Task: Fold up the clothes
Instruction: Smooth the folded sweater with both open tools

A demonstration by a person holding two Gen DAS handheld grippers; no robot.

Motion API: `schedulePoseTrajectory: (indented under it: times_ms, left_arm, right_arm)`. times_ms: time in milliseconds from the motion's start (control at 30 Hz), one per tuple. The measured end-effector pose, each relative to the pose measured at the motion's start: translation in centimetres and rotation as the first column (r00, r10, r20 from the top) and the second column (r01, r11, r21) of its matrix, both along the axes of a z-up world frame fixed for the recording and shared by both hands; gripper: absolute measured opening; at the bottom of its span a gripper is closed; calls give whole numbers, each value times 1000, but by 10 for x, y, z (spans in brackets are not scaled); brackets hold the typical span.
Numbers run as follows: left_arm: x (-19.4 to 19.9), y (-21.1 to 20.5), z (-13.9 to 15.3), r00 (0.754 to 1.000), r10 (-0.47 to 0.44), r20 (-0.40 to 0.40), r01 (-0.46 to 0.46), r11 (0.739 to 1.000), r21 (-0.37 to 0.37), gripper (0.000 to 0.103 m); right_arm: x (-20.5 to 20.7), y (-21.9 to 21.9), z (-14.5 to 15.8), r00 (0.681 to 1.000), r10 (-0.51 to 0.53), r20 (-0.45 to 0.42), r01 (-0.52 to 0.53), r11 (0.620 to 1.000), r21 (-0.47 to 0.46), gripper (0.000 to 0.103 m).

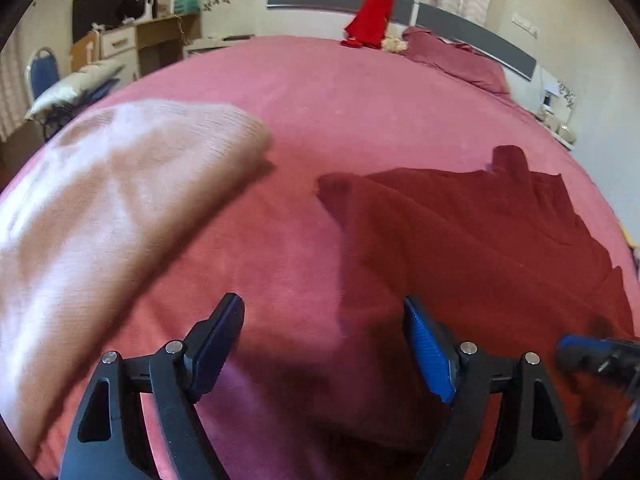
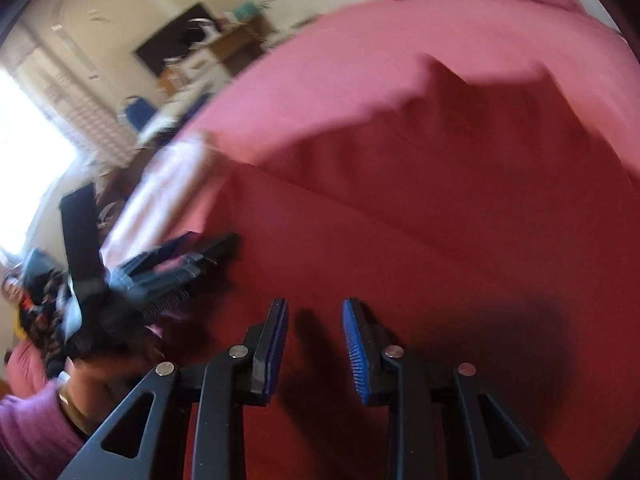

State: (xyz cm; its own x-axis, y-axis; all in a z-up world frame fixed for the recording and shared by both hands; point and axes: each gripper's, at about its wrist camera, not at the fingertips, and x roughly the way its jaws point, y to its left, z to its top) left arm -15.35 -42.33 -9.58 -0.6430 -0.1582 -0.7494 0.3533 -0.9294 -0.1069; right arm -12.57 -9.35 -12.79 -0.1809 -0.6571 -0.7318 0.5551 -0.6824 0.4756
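Observation:
A dark red garment [image 1: 480, 232] lies spread and creased on the right side of the pink bed [image 1: 320, 92]. In the right wrist view this dark red garment [image 2: 440, 220] fills most of the picture. A folded beige knit garment [image 1: 120, 200] rests on the left. My left gripper [image 1: 323, 312] hovers open over the sheet at the red garment's left edge, with nothing between its fingers. My right gripper [image 2: 316, 308] is over the red cloth, its jaws a narrow gap apart and holding nothing. It also shows as a blurred right gripper [image 1: 592, 354] at the picture's edge.
A bright red cloth [image 1: 372, 16] hangs over the grey headboard [image 1: 460, 24], beside a maroon pillow [image 1: 452, 56]. A desk [image 1: 132, 40] and a blue chair [image 1: 42, 72] stand past the bed's left side. A hand in a purple sleeve [image 2: 36, 428] holds the left gripper [image 2: 180, 264].

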Motion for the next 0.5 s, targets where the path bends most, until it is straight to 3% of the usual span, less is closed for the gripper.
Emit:
schedulePoseTrajectory:
  times_ms: [100,233,300,367,433,467,500]
  left_arm:
    - [13,-13,7,1000,6,1,-6,1000,29,83]
    - [51,-30,21,987,153,-54,-144,979,143,83]
    - [69,-28,27,975,197,-102,-175,966,190,83]
    - [69,-14,21,985,142,-101,-121,974,194,83]
    - [53,-6,3,997,57,52,-66,981,180,83]
    - [52,-6,-4,994,39,102,-57,983,172,83]
    - [55,-8,-2,994,41,105,-57,985,162,83]
  right_arm:
    - [-6,69,17,987,-163,-3,162,983,-89,29]
    - [7,157,43,930,-367,-22,360,921,-151,31]
    - [21,192,48,912,-410,-23,401,901,-162,32]
    - [33,203,39,918,-396,1,392,907,-154,32]
    - [39,185,16,927,-370,59,374,919,-124,32]
    - [36,180,-3,918,-377,118,387,919,-70,29]
    - [37,188,-9,900,-403,165,420,903,-86,24]
